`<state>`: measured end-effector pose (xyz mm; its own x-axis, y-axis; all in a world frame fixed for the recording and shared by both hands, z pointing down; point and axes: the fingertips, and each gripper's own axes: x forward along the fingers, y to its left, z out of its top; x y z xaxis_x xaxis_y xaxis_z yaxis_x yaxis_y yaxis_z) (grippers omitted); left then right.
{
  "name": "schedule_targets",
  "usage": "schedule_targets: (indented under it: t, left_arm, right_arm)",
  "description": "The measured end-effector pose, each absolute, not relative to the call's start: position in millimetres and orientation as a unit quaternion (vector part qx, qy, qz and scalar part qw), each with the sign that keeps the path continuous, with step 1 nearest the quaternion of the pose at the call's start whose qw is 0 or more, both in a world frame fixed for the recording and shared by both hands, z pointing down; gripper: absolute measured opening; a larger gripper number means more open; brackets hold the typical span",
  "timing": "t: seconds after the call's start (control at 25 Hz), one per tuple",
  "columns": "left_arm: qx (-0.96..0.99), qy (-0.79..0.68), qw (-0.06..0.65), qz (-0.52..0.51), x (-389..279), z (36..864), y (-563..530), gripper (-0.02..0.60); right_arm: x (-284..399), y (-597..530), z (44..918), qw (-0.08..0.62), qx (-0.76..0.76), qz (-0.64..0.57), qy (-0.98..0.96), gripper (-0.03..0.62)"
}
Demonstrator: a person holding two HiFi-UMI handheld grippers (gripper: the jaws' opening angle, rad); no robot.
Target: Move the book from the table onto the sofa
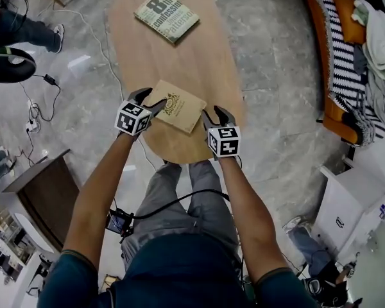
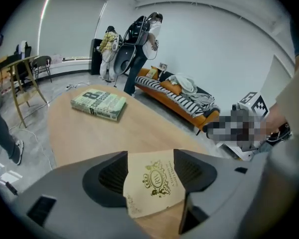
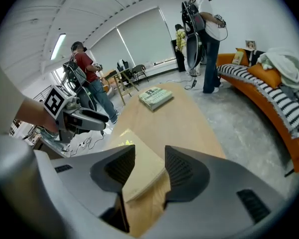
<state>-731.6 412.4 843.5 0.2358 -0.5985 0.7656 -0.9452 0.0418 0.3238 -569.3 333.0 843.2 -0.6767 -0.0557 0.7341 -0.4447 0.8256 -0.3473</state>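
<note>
The left hand-held gripper (image 1: pixel 151 99) and right hand-held gripper (image 1: pixel 214 114) stand released, jaws straddling the tan book (image 1: pixel 179 108), seemingly without contact.

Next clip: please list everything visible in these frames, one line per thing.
tan book: one, gold crest, near end of table
green-and-white book: one, far end of table
table: one, light wood, oval, centre
sofa: one, orange with striped cover, right
clothes: heap, pale, on sofa
cabinet: one, dark brown, left
cables: several, floor at left
bystanders: three, standing beyond table
left claw: grey, open, jaws astride tan book's left corner
right claw: grey, open, jaws astride its right corner
</note>
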Motion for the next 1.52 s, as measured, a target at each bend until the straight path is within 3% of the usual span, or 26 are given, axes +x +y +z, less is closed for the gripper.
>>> schedule_targets:
  t: [0.24,0.84,1.16,1.52]
  left_arm:
    - [0.643,-0.572,0.455,0.228,-731,897,426,0.273]
    - [0.63,-0.562,0.488,0.222,-729,956,430,0.276]
    - [0.594,-0.59,0.513,0.186,-732,953,432,0.27]
    - [0.609,-0.615,0.462,0.191,-717,900,416,0.267]
  right_arm:
    - [-565,347,899,0.404,0.136,0.313,-0.849,0.21]
    - [-573,367,958,0.423,0.132,0.37,-0.817,0.212]
    - [-574,370,957,0.434,0.135,0.392,-0.8,0.177]
    - [-558,353,910,0.41,0.164,0.35,-0.826,0.156]
